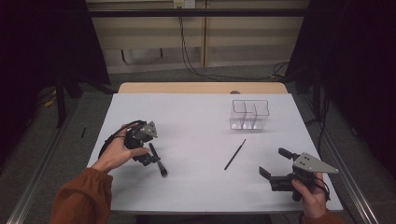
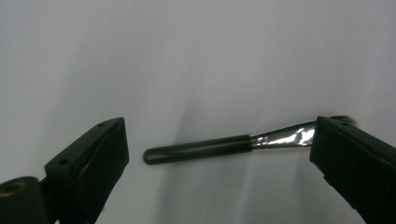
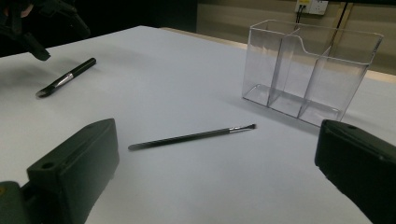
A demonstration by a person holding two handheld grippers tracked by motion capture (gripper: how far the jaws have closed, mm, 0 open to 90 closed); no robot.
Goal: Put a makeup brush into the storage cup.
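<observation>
My right gripper (image 1: 275, 166) sits closest to the near edge of the white table (image 1: 196, 116), toward its right corner, held in my right hand (image 1: 310, 198). Its jaws are spread wide and hold nothing. In the right gripper view, bare table surface lies between the two black jaws.

Beyond it, a thin makeup brush (image 1: 235, 154) lies flat on the table, right of centre. It is well apart from both grippers. In the right gripper view this thin makeup brush (image 3: 191, 136) lies crosswise, with its small angled tip pointing toward the organizer.

My left gripper (image 1: 156, 161) is over the left part of the table, held in my left hand (image 1: 116, 154), with an orange sleeve (image 1: 81, 198) behind it. Its jaws are released and stand wide apart. In the left gripper view a thick makeup brush (image 2: 224, 145) lies on the table between the jaws: black handle, shiny metal ferrule. Its bristle end is hidden behind one jaw. I cannot tell whether that jaw touches it.

Farthest off, a clear plastic organizer (image 1: 250, 114) stands upright toward the far right corner of the table. It has three compartments, all empty.
</observation>
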